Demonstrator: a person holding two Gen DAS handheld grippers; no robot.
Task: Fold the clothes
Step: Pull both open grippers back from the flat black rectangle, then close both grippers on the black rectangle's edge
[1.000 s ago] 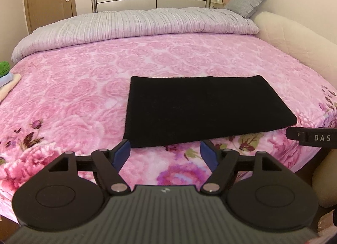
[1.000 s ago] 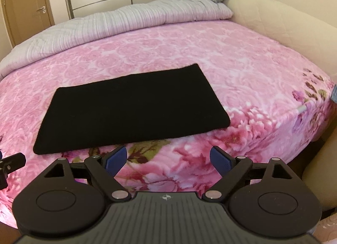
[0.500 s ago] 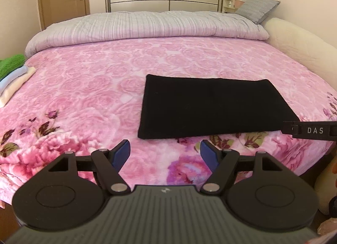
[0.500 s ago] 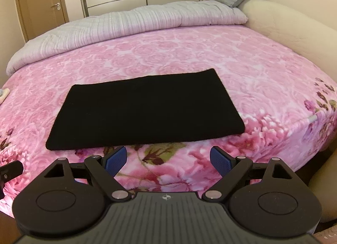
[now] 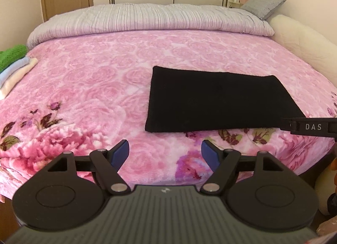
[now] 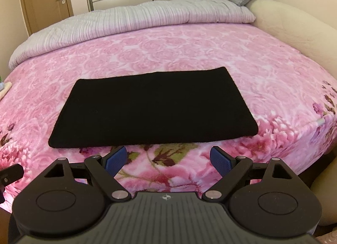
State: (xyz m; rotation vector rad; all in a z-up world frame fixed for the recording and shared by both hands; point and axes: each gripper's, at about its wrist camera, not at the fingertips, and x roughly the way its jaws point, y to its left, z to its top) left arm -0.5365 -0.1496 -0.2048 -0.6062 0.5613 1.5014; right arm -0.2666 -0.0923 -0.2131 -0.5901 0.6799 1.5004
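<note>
Blue-padded left claw (image 5: pixel 164 152) and right claw (image 6: pixel 168 158), both spread wide and empty, hover at the bed's near edge, drawn back from where they were a second ago. Beyond them, the folded black cloth (image 6: pixel 153 109) lies flat on the pink floral blanket (image 5: pixel 94 88); stacked folded clothes (image 5: pixel 12 64) have entered far left.

Soft, even indoor light fills both views, with only faint shadows. Fisheye distortion bows the bed (image 5: pixel 109 88) outward, corners vignette dark, and the black cloth (image 6: pixel 153 109) loses texture.
</note>
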